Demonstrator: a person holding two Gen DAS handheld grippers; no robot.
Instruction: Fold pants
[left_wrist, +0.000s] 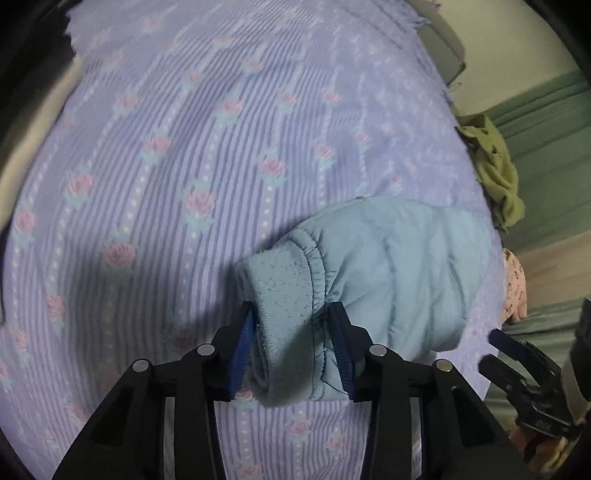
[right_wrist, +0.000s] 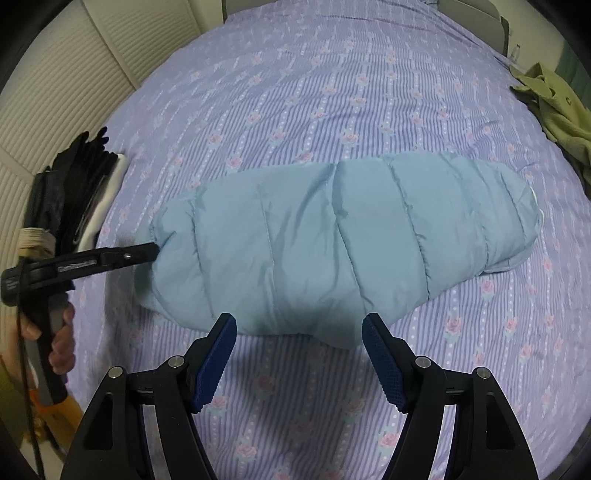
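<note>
Light blue quilted pants (right_wrist: 332, 236) lie folded lengthwise across the purple floral bed sheet (right_wrist: 295, 92). My left gripper (left_wrist: 293, 332) is shut on the pants' ribbed cuff end (left_wrist: 284, 291), with a blue pad on each side of it. In the right wrist view the left gripper (right_wrist: 147, 253) reaches the pants' left end. My right gripper (right_wrist: 299, 343) is open and empty, just in front of the pants' near edge. It shows at the right edge of the left wrist view (left_wrist: 495, 350).
An olive green garment (right_wrist: 554, 103) lies bunched at the bed's right side; it also shows in the left wrist view (left_wrist: 495, 170). A pink patterned cloth (left_wrist: 515, 288) sits at the bed edge. A white slatted wall (right_wrist: 55, 92) runs along the left.
</note>
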